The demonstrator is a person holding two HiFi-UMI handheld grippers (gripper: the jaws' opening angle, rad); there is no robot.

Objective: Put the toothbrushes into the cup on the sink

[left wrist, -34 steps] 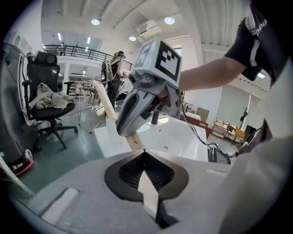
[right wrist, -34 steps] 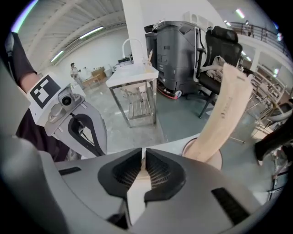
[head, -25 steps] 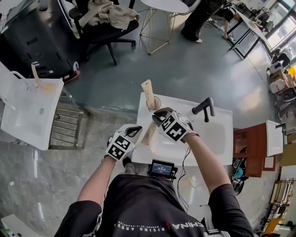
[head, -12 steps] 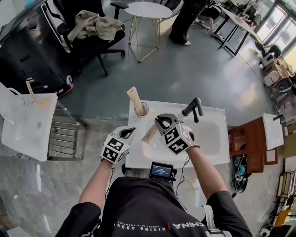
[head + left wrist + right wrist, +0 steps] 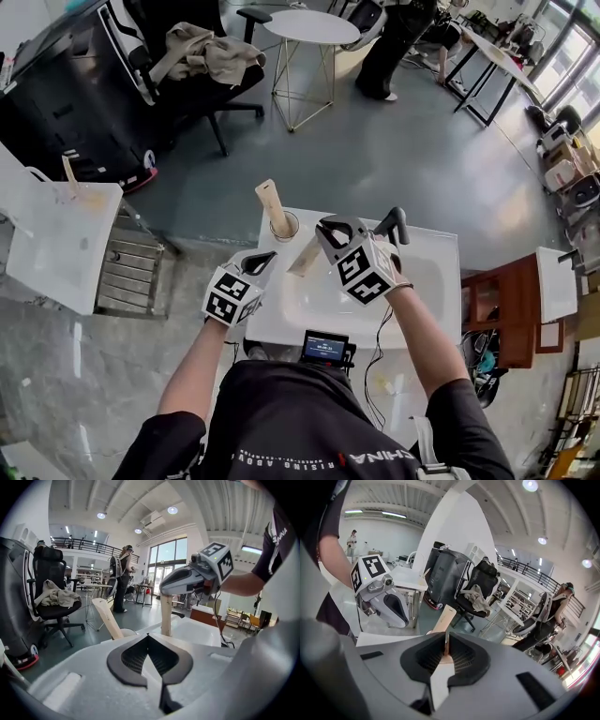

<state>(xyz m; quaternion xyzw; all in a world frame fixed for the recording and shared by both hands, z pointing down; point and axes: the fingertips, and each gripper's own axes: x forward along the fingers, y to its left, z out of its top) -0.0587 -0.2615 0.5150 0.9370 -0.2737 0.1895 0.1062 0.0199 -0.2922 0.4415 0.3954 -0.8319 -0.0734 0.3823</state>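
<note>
In the head view my right tool (image 5: pixel 330 228) covers the top end of the held toothbrush (image 5: pixel 305 256) and the foot of the faucet (image 5: pixel 396 225), and my left tool (image 5: pixel 261 262) hides part of the left edge of the sink (image 5: pixel 441 272). The cup (image 5: pixel 284 227) is too small there to see inside past the standing toothbrush (image 5: pixel 273 206), and in the left tool view my own tool's body blocks all but its rim. Which end of either brush carries bristles I cannot tell, and the person (image 5: pixel 386 52) across the room is cut off by the top edge.
</note>
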